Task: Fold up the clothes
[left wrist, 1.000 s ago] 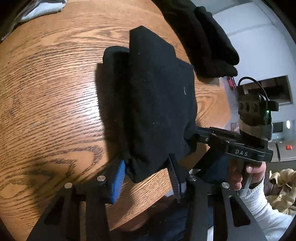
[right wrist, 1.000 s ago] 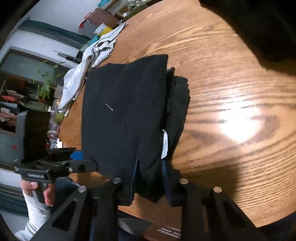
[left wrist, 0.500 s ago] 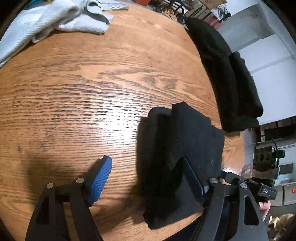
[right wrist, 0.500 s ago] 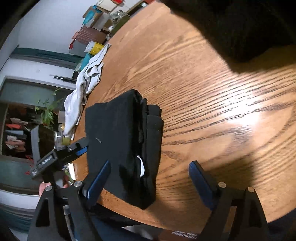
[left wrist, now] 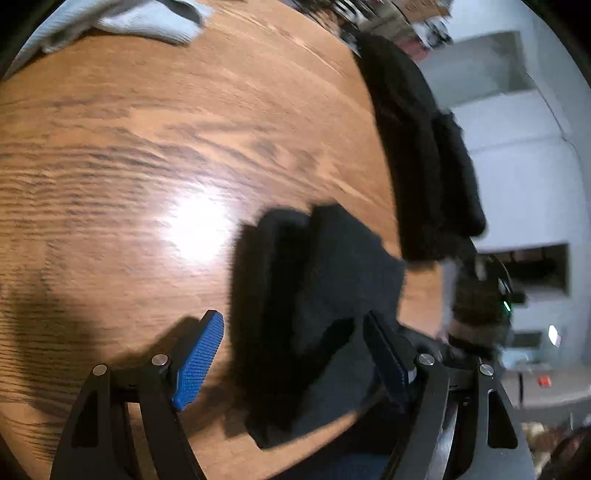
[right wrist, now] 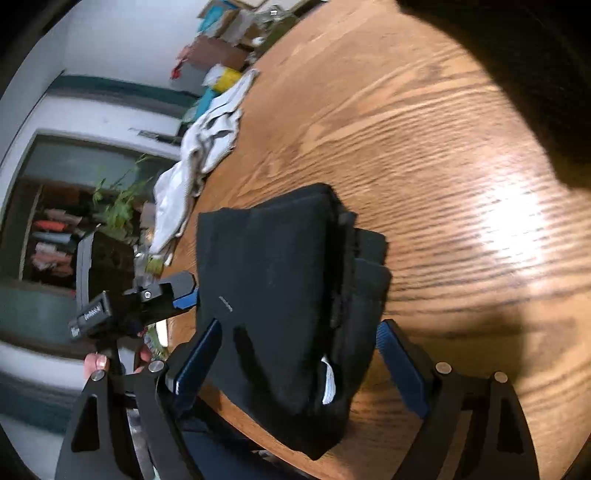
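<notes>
A folded black garment [left wrist: 317,295] lies on the round wooden table [left wrist: 147,155] near its front edge; it also shows in the right wrist view [right wrist: 280,295] with a white label at its near end. My left gripper [left wrist: 295,365] is open, its blue pads apart on either side of the garment's near end. My right gripper [right wrist: 299,369] is open too, its fingers straddling the garment's near corner without pinching it. The left gripper also shows in the right wrist view [right wrist: 177,291] at the garment's left edge.
A pile of folded black clothes [left wrist: 424,158] lies at the table's right side. A light grey garment [left wrist: 122,18] lies crumpled at the far edge, also in the right wrist view [right wrist: 199,162]. A dark cloth [right wrist: 535,74] fills the upper right there.
Both grippers have let go of the folded black garment and opened. They have drawn back a little, and the garment now lies flat on the table.
</notes>
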A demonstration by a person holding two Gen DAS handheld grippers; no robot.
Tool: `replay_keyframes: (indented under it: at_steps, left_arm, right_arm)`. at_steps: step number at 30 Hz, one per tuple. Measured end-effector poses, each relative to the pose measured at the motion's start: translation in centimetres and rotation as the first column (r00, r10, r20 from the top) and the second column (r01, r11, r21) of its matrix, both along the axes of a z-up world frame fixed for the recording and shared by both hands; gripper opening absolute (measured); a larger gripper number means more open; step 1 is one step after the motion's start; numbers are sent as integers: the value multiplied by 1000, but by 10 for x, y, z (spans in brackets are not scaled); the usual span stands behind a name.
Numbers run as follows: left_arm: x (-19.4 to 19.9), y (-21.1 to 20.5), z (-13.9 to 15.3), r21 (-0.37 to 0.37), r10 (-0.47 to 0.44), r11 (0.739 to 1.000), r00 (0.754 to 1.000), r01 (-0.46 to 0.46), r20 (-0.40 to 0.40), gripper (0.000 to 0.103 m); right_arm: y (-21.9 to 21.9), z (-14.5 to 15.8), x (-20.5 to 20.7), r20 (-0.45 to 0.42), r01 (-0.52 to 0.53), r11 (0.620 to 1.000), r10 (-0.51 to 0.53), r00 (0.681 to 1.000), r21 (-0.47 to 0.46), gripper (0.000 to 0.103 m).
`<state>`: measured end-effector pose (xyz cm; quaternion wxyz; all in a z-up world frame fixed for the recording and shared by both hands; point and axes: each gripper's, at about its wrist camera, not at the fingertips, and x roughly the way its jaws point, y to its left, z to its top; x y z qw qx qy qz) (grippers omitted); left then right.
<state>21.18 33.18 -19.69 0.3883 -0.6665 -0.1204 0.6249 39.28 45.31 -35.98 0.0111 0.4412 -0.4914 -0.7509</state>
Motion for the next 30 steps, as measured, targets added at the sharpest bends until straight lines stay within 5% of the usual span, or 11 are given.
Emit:
replay_keyframes:
  at_steps: [7, 9, 12, 17, 24, 30]
  left_arm:
    - [17, 30, -15, -52, -131, 990, 990, 128, -47, 80]
    - [17, 36, -12, -67, -143, 988, 986, 138, -81, 80]
    - [15, 43, -11, -87, -152, 986, 984, 144, -93, 80]
    - [19, 45, -13, -121, -192, 977, 974, 178, -123, 60]
    - [27, 52, -4, -174, -204, 969, 963, 173, -178, 53]
    - [50, 66, 31, -193, -234, 963, 936, 187, -264, 47]
  right_arm:
    - [1, -2, -10, -14, -29, 999, 29, 999, -17, 82]
    - [-2, 1, -16, 17, -41, 998, 40, 999, 56, 61]
    - [-3, 2, -22, 37, -54, 993, 50, 998, 109, 55]
    - [-2, 0, -21, 47, -67, 989, 61, 997, 129, 46]
    - [-14, 12, -19, 52, -78, 968, 67, 996, 240, 34]
    - [-19, 41, -4, 21, -83, 946, 80, 997, 313, 29]
